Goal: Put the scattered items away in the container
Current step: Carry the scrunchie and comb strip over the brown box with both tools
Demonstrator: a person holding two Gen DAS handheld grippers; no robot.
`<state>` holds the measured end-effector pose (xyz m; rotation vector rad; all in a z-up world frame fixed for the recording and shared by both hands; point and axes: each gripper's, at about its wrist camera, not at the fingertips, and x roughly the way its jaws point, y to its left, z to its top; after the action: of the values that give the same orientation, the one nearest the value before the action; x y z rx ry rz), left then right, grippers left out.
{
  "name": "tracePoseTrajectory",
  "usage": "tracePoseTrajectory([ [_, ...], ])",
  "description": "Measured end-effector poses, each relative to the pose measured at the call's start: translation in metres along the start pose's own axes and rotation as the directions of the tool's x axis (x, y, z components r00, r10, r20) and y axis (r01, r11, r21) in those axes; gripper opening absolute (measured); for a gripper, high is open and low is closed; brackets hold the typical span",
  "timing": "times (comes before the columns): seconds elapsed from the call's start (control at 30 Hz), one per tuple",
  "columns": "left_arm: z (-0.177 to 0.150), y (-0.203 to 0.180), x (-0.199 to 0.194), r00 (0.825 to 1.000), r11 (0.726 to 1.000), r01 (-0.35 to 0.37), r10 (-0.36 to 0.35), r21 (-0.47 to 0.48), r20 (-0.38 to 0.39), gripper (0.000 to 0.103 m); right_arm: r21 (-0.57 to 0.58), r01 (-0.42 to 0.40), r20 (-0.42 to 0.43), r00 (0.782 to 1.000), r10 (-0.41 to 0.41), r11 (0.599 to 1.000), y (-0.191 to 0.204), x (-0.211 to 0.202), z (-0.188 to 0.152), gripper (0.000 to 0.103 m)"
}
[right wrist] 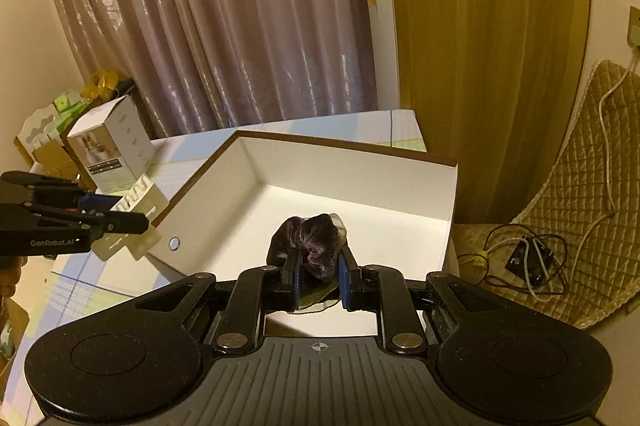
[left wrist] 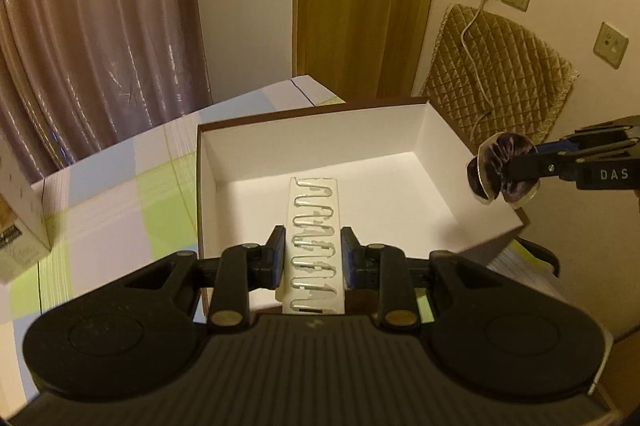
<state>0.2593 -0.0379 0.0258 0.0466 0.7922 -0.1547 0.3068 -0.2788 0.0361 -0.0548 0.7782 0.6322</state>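
Note:
An open box [left wrist: 436, 130] with white inside and brown rim stands on the checked table; it also shows in the right wrist view [right wrist: 352, 170]. My left gripper [left wrist: 313, 250] is shut on a flat clear packet of metal clips [left wrist: 314, 226], held over the box's near edge. My right gripper [right wrist: 320, 280] is shut on a dark velvet scrunchie in clear wrap [right wrist: 308, 242], held over the box's right side. The scrunchie [left wrist: 500, 170] and right gripper [left wrist: 516, 170] show at the right of the left wrist view. The left gripper [right wrist: 144, 222] with the packet [right wrist: 140, 202] shows left of the box.
A white product carton [right wrist: 112, 146] stands on the table left of the box, also in the left wrist view [left wrist: 20, 226]. Curtains hang behind. A quilted chair [left wrist: 496, 74] with cables [right wrist: 520, 258] sits right of the table. Stacked cartons [right wrist: 44, 134] lie at far left.

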Motion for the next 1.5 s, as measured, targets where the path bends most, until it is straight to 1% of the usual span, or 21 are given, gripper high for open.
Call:
tracePoseTrajectory([
  [0.17, 0.01, 0.002, 0.021, 1.0, 1.0, -0.004, 0.004, 0.013, -0.021, 0.023, -0.001, 0.002, -0.041, 0.999, -0.002, 1.0, -0.011, 0.018, 0.003, 0.021],
  [0.4, 0.016, 0.001, 0.049, 0.999, 1.0, 0.001, 0.0, 0.023, -0.054, 0.023, -0.022, 0.009, -0.1, 0.995, -0.012, 1.0, -0.023, 0.038, 0.004, 0.021],
  [0.6, 0.016, 0.0, 0.073, 0.995, 0.999, 0.002, 0.003, 0.051, -0.096, 0.023, -0.072, 0.0, -0.158, 0.987, -0.011, 0.997, -0.026, 0.054, 0.006, 0.021],
  [0.73, 0.018, -0.001, 0.085, 0.992, 0.998, 0.002, 0.007, 0.07, -0.123, 0.023, -0.103, -0.025, -0.195, 0.981, 0.004, 0.994, -0.026, 0.064, 0.012, 0.021],
  [0.9, 0.022, -0.002, 0.097, 0.989, 0.995, 0.008, 0.007, 0.096, -0.151, 0.023, -0.105, -0.061, -0.264, 0.964, 0.032, 0.993, -0.029, 0.086, 0.018, 0.021],
  [1.03, 0.023, -0.005, 0.113, 0.981, 0.993, 0.037, -0.014, 0.115, -0.195, 0.023, -0.079, -0.1, -0.358, 0.932, 0.065, 0.992, -0.034, 0.111, 0.021, 0.021],
  [1.13, 0.022, -0.005, 0.126, 0.969, 0.992, 0.07, -0.042, 0.105, -0.244, 0.023, -0.078, -0.108, -0.401, 0.913, 0.068, 0.991, -0.036, 0.126, 0.021, 0.021],
  [1.2, 0.021, -0.004, 0.134, 0.961, 0.992, 0.083, -0.055, 0.096, -0.27, 0.023, -0.083, -0.112, -0.413, 0.908, 0.069, 0.99, -0.037, 0.131, 0.022, 0.021],
  [1.3, 0.02, -0.001, 0.145, 0.953, 0.993, 0.084, -0.056, 0.082, -0.296, 0.023, -0.082, -0.114, -0.419, 0.905, 0.069, 0.99, -0.039, 0.137, 0.024, 0.021],
  [1.5, 0.018, -0.001, 0.159, 0.945, 0.993, 0.088, -0.057, 0.082, -0.323, 0.023, -0.072, -0.107, -0.43, 0.901, 0.066, 0.992, -0.04, 0.146, 0.025, 0.021],
])
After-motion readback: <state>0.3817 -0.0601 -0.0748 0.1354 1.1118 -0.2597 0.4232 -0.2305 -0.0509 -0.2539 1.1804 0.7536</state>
